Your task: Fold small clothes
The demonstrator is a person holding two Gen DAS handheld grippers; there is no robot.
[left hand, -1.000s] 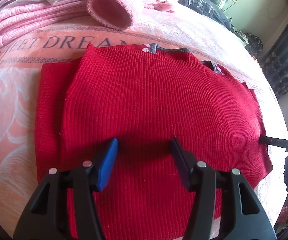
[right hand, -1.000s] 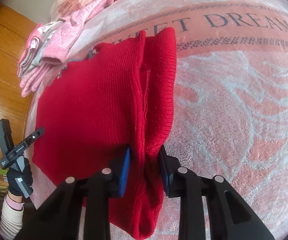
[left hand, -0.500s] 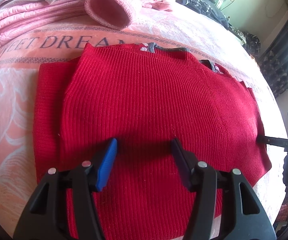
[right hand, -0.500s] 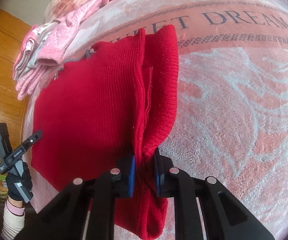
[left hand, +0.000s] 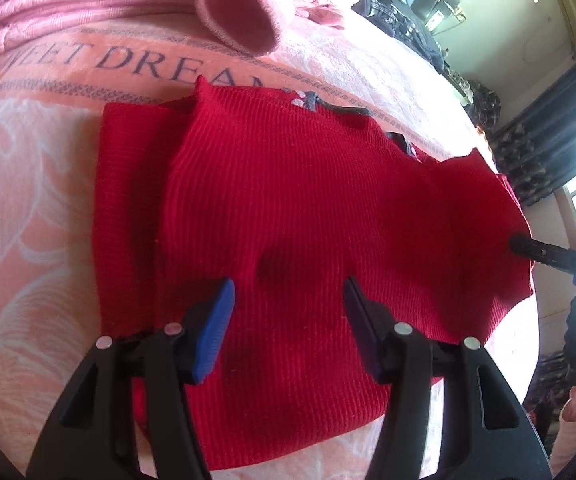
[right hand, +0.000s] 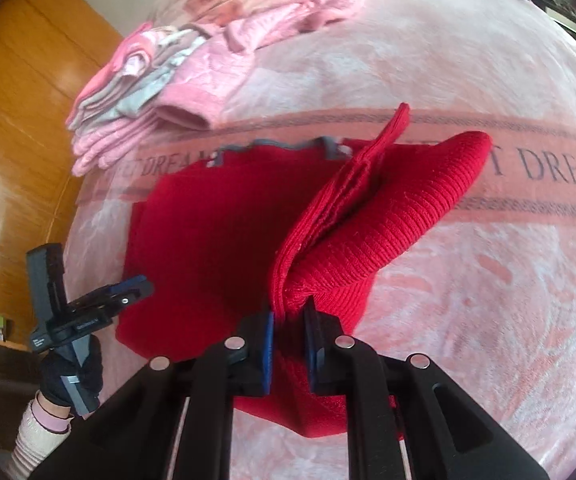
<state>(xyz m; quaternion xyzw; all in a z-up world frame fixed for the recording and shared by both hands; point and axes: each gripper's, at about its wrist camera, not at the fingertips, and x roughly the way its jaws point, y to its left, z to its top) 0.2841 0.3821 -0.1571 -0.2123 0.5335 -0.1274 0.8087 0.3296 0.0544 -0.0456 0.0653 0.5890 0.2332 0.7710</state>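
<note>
Nearest: my right gripper (right hand: 290, 318), jaws pinched on raised side edge of red sweater (right hand: 207, 240), fold lifted off pink blanket (right hand: 488, 300). My left gripper (left hand: 288, 304) hovers over garment middle, jaws spread wide, gripping nothing. Sweater body flat on blanket, one side panel turned in. Step, by my reading: second side fold. Next move calls for carrying pinched edge across toward centre, laying flat. Farther: stack of pink clothes (right hand: 135, 112).

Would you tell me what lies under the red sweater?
The red sweater lies on a pink blanket printed "SWEET DREAM". Part of that lettering runs under it and is covered. Whether anything else lies beneath cannot be seen.
</note>
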